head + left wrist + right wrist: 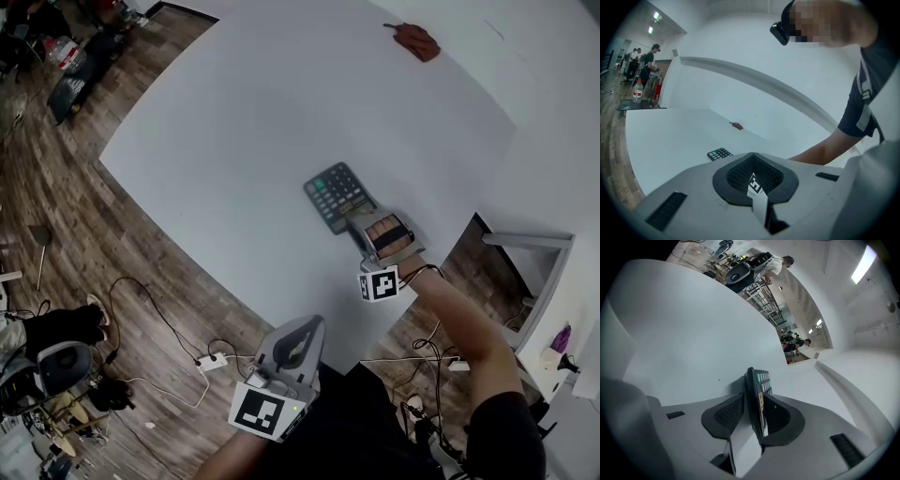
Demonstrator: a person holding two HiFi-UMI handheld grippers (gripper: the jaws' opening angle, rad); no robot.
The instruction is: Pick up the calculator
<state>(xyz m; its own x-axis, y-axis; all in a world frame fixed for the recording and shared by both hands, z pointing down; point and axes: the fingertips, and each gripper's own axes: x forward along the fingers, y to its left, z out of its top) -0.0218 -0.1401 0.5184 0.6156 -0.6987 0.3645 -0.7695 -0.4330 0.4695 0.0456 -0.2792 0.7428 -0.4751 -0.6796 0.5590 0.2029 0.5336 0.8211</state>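
A: Right arm (pixel 461 321) stretched out, right gripper (pixel 362 223) at the table (pixel 234 112) edge, near right, jaws wide, calculator (pixel 337 195) lying between them

B: Left gripper (pixel 302 326) pinched closed, hanging low; key print unreadable

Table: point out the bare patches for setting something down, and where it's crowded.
The table is mostly bare: the stretch from its left edge to the calculator, and the wide band between the calculator and the small brown object at the far corner. Crowded only near the right edge, where the calculator sits between the fingers of the right gripper.
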